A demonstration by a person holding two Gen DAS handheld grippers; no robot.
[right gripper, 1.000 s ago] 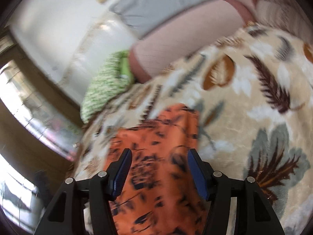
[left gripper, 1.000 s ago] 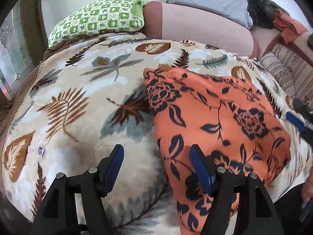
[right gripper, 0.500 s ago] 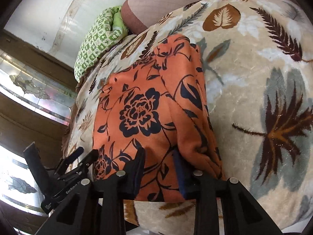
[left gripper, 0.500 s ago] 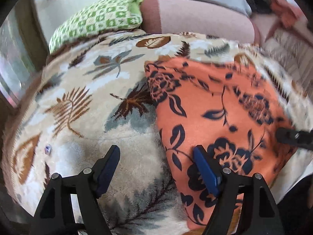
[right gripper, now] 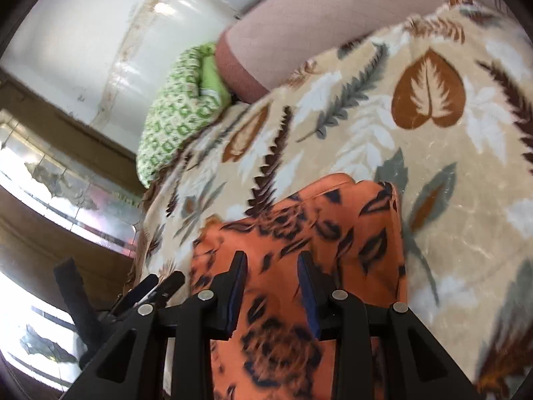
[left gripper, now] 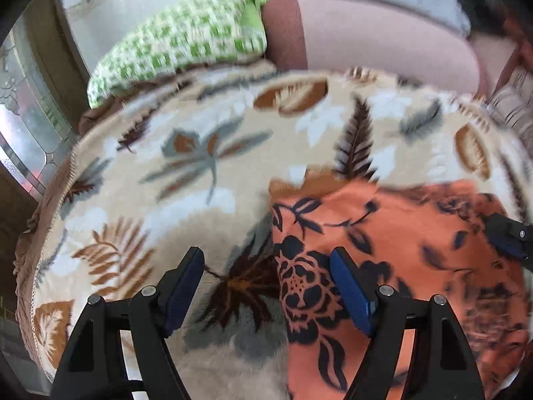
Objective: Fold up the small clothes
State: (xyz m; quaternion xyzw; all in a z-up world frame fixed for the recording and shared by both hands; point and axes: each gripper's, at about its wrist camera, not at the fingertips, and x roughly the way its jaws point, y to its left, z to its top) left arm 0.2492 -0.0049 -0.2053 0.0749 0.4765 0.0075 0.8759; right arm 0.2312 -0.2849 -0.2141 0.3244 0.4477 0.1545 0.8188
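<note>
Two blue-padded fingers of the left gripper point(left gripper: 266, 288) stand wide apart with nothing pinched: one pad hangs over the plush blanket point(left gripper: 200, 166), the other over the near left corner of the orange garment point(left gripper: 383, 250). The right gripper point(right gripper: 271, 288) has its jaws drawn narrow, and the orange cloth point(right gripper: 299, 233) runs up between and under them; the blur keeps me from telling whether the pads actually press it. That garment is thin, smooth fabric printed with dark navy roses and leaves, lying as a folded oblong on the near part of the bed. The blanket beneath is thick, fuzzy fleece in cream with brown, grey and white leaf shapes. Beyond it lie a green-and-white checked pillow point(left gripper: 186, 43) and a long pink bolster point(left gripper: 383, 43) against the white wall. Compared with half a second ago, the orange piece looks shorter and sits lower in both views, its far edge pulled toward the cameras, and both views have smeared with motion. The left jaws opened slightly over the last second, while the right ones closed in from a wider gap early in it. Both tools tilt downward toward the bed, the left one more steeply, and the right tool's tip shows at the right edge of the left view.
</note>
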